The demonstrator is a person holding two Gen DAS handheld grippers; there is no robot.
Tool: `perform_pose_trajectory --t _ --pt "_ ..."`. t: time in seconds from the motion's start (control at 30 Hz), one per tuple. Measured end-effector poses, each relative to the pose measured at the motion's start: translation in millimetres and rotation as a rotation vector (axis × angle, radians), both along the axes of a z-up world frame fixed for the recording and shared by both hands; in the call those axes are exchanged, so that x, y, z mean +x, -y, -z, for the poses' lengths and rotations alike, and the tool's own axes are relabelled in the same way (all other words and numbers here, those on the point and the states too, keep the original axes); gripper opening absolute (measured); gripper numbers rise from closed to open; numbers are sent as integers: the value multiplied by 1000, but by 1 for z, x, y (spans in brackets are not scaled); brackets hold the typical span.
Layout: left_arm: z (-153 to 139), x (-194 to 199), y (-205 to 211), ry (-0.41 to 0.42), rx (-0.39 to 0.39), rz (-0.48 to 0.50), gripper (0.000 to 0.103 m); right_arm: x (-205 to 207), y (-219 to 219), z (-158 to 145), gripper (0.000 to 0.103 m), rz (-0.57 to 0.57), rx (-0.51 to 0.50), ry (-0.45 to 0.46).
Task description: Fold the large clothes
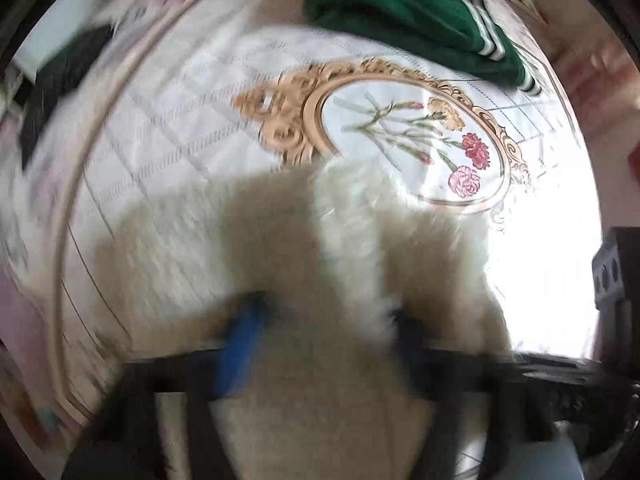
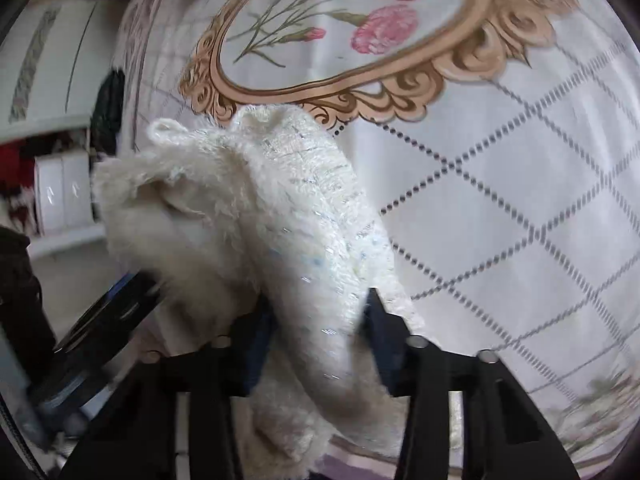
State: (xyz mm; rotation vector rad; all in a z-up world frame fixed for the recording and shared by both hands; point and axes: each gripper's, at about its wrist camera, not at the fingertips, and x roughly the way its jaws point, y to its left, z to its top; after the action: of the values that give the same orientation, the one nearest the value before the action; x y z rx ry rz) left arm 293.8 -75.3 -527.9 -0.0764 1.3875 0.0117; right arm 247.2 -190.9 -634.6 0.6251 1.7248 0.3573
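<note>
Both grippers grasp our cream fuzzy sweater (image 2: 256, 216): the right gripper (image 2: 320, 332) pinches a bunched fold running straight ahead of its fingers, while the left gripper (image 1: 324, 320) clamps blurred fleece. Bare floral bedspread (image 2: 520, 200) lies beyond; a green garment (image 1: 400, 12) waits farther off.

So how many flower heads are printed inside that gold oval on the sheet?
3 clear ones: a yellow flower at the top, a red flower below it, and a pink flower nearest the fluffy cream sweater. Small buds may add more.
</note>
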Motion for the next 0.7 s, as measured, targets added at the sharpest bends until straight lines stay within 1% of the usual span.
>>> perform_pose_trajectory --t 0.03,0.07,0.2,0.23,0.3,0.33,0.37,0.4,0.43,0.47,0.5,0.53,0.57,0.6,0.63,0.67,0.7 --pt "-2 2 -2 -7 2 5 17 -5 2 0 38 20 14 -9" --pt "-3 6 -6 -14 -17 3 13 -10 4 0 37 35 27 -22" --pt "-10 20 -20 -22 -69 -67 11 -27 -12 11 32 33 76 -67" --pt "-13 26 -20 -11 -73 -78 11 -33 -18 11 31 21 97 -76" --pt "-10 36 -22 -24 -115 -108 11 -44 -32 18 31 -15 91 -80" --pt "-8 40 -23 -35 -128 -102 11 -46 -38 22 32 -16 89 -82" --pt "-9 39 -23 -30 -130 -93 12 -49 -38 27 33 11 110 -100" --pt "-16 35 -25 -22 -130 -85 14 -50 -36 28 40 31 123 -113" --pt "-22 29 -28 -24 -140 -80 22 -49 -32 28 46 57 137 -136" --pt "-25 24 -31 -26 -161 -75 28 -49 -27 25 46 69 144 -145" --pt "-30 17 -35 -24 -176 -76 30 -49 -24 19 50 73 145 -138" --pt "-38 4 -45 -14 -177 -92 37 -47 -16 7 56 79 133 -110" --pt "-45 -7 -55 2 -179 -115 53 -46 -12 -3 57 88 126 -86" --pt "-49 -14 -61 12 -181 -141 62 -44 -4 -19 57 109 124 -43" --pt "-52 -21 -71 21 -183 -173 74 -42 0 -30 60 122 126 -14" --pt "-56 -33 -85 29 -192 -225 74 -39 2 -46 63 136 145 28" --pt "-57 -41 -95 32 -201 -260 74 -36 2 -56 68 150 168 50"
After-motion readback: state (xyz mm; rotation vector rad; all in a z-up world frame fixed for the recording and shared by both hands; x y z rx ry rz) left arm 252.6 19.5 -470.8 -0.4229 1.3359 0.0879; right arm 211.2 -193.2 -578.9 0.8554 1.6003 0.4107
